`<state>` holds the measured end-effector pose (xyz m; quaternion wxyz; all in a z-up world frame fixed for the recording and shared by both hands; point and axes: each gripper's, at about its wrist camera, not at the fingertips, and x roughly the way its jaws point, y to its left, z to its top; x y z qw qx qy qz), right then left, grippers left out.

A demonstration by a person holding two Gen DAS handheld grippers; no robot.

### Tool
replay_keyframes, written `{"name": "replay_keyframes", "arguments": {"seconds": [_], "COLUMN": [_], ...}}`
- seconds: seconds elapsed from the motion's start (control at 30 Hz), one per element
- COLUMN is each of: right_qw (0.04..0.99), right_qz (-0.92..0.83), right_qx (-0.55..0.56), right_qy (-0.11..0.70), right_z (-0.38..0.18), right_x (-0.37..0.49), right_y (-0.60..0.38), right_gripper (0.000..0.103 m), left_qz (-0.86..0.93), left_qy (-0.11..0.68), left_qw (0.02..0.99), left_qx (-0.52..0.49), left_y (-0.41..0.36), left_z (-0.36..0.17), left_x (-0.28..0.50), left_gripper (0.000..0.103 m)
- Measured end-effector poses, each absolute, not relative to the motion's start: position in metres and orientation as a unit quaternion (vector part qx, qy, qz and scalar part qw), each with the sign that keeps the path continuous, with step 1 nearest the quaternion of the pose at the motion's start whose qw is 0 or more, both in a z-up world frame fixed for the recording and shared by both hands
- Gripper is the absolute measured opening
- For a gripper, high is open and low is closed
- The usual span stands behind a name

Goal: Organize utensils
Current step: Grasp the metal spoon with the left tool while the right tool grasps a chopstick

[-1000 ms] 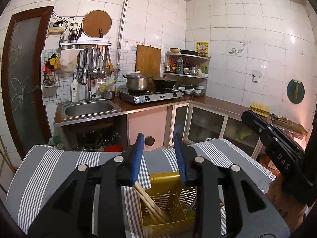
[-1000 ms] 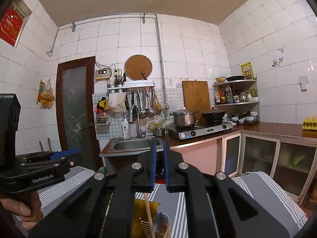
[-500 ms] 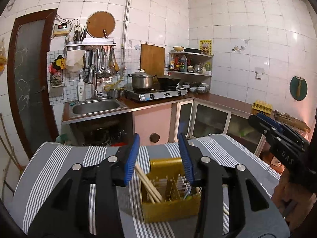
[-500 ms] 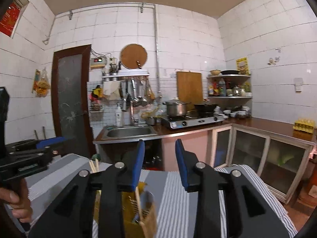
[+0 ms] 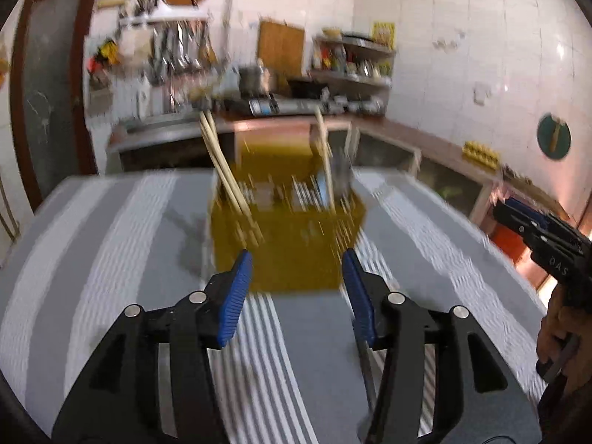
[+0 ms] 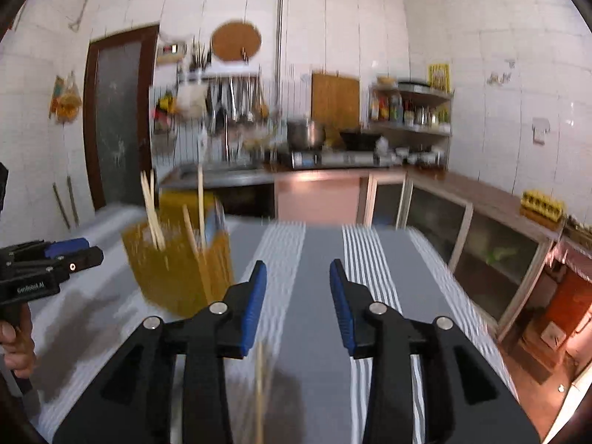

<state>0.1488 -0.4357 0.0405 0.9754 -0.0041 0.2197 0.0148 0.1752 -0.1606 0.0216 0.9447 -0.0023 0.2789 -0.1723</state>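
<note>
Below my jaws the surface (image 5: 111,259) is spread with a grey cloth (image 6: 318,281) with white stripes running toward its far edge. A yellow slotted utensil basket (image 5: 288,251) stands on the cloth near the middle, closer to the far edge. A thin wooden stick (image 6: 259,388) lies on the cloth toward the near edge, and a dark metal rod (image 5: 366,373) lies there too. Both are too blurred to name.

A utensil basket (image 5: 292,244) stands on the table (image 5: 111,259), chopsticks (image 5: 225,174) upright in its left compartment; behind lies a kitchen counter (image 5: 425,137)
</note>
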Motion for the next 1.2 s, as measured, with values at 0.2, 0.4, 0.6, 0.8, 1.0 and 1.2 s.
{"name": "replay_keyframes", "arguments": {"seconds": [0.2, 0.4, 0.6, 0.8, 1.0, 1.2], "right_qw": [0.952, 0.935, 0.924, 0.923, 0.914, 0.900], "right_qz": [0.031, 0.051, 0.057, 0.054, 0.064, 0.077], "right_qx": [-0.006, -0.008, -0.005, -0.004, -0.006, -0.017], "right_qy": [0.303, 0.351, 0.379, 0.382, 0.401, 0.429], "right_z": [-0.009, -0.032, -0.036, -0.033, -0.038, -0.046], "right_x": [0.136, 0.140, 0.158, 0.161, 0.174, 0.200], "right_y": [-0.447, -0.441, -0.430, -0.429, -0.424, -0.408], "right_gripper": [0.038, 0.038, 0.038, 0.038, 0.038, 0.038], "left_qz": [-0.184, -0.191, -0.200, -0.210, -0.194, -0.173], "left_qy": [0.344, 0.384, 0.415, 0.440, 0.442, 0.441], "left_qw": [0.920, 0.903, 0.885, 0.868, 0.868, 0.867], "left_qx": [0.014, 0.029, 0.065, 0.091, 0.119, 0.154], "left_y": [-0.188, -0.207, -0.231, -0.250, -0.260, -0.258], "left_z": [-0.029, -0.049, -0.065, -0.083, -0.089, -0.092], "left_x": [0.153, 0.160, 0.175, 0.185, 0.193, 0.206], "left_gripper": [0.050, 0.049, 0.049, 0.049, 0.037, 0.014]}}
